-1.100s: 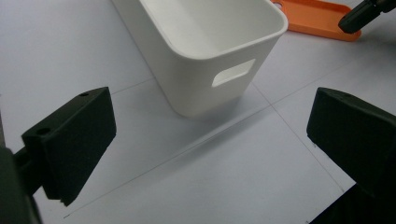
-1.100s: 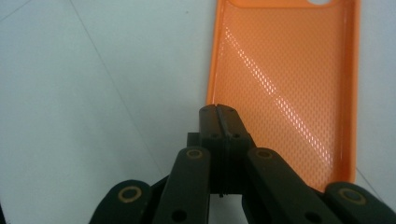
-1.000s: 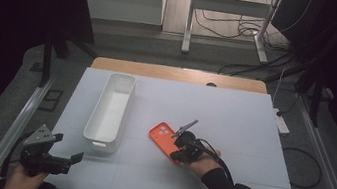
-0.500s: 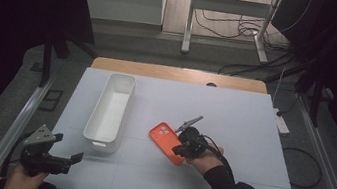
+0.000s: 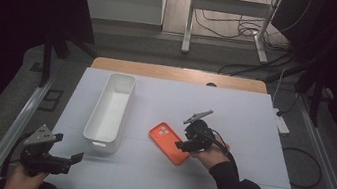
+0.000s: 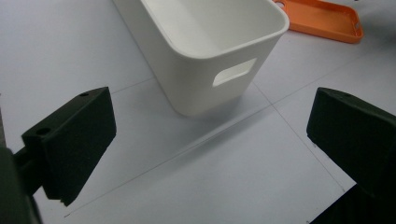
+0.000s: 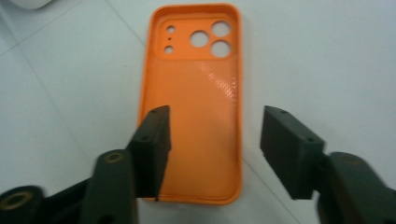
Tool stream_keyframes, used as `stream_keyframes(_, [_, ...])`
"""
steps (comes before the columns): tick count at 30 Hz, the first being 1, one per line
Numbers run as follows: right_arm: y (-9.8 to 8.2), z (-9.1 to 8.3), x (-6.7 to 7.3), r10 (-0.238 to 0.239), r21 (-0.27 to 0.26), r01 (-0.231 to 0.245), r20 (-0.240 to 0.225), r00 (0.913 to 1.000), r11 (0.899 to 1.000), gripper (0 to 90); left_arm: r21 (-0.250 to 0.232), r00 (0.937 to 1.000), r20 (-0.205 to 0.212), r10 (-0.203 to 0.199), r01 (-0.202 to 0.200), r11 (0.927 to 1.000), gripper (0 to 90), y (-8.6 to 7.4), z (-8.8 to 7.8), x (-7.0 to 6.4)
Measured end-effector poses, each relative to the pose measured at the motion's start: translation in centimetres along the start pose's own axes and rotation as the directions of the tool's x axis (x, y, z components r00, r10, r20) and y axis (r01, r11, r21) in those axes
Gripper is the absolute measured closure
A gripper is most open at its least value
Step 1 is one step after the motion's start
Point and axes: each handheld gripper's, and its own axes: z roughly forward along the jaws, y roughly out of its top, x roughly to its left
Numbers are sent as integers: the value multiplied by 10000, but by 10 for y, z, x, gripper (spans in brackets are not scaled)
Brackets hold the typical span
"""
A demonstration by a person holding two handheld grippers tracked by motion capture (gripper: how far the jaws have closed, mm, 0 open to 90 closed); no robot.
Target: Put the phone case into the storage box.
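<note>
- My right gripper has just been opening; its jaws stand apart over the near end of the orange phone case, pressing nothing.
- That case lies flat on the table, hollow side up, camera cut-outs at its far end, right of the white bin.
- My left gripper sits released at the near left corner, level, aimed at the bin.
- I see nothing inside the bin.

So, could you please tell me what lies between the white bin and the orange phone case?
Nothing: in the high view, bare table separates the white bin from the orange phone case.
</note>
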Motion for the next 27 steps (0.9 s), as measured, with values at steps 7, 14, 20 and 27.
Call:
stream_keyframes(7, [2, -2, -7, 312, -242, -309, 109, 9995, 9992, 177, 7, 10000, -2, -3, 3, 10000, 22, 0, 0, 0])
stream_keyframes(14, [1, 2, -15, 860, -587, -842, 290, 9959, 9947, 0, 10, 10000, -5, 4, -4, 10000, 22, 0, 0, 0])
stream_keyframes(20, [-1, 9, -19, 699, -116, -694, 443, 9966, 9975, 0, 12, 10000, -4, -4, 4, 10000, 22, 0, 0, 0])
stream_keyframes(27, [0, 18, -15, 647, 302, -656, 311, 9974, 9974, 0, 9, 10000, -3, 6, -6, 10000, 22, 0, 0, 0])
